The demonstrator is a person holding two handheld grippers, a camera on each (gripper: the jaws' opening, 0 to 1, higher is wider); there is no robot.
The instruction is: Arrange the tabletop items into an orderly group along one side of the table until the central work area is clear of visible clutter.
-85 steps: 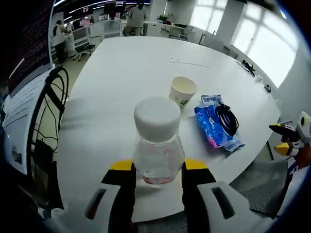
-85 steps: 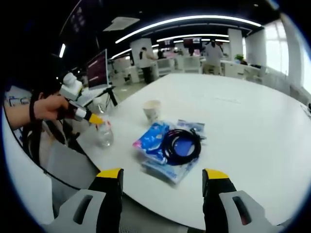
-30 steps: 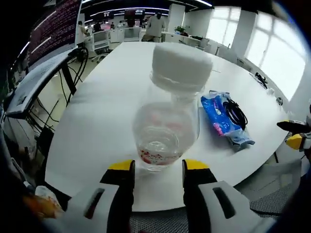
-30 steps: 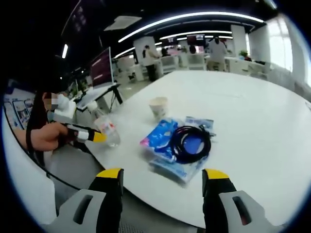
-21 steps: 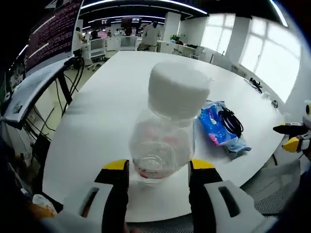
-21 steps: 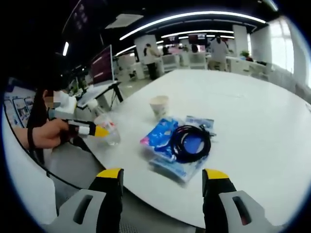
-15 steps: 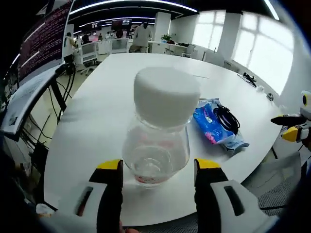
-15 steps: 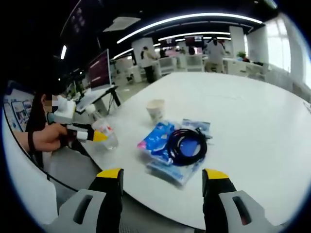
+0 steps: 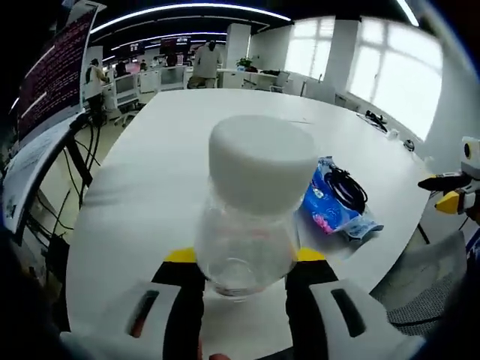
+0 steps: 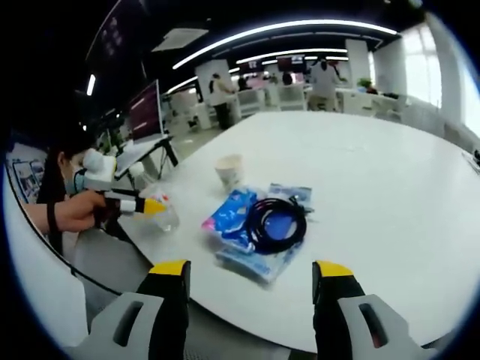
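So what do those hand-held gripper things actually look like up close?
Each hand-held gripper, left and right, has two black jaws with yellow tips rising from pale grey bodies with dark slots. The person's hand wears a dark strap at the wrist.

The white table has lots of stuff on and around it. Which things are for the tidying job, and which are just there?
For the job:
clear plastic bottle with white cap, between the left gripper's jaws
white paper cup
blue plastic packet
coiled black cable

Just there:
dark monitor
distant desks
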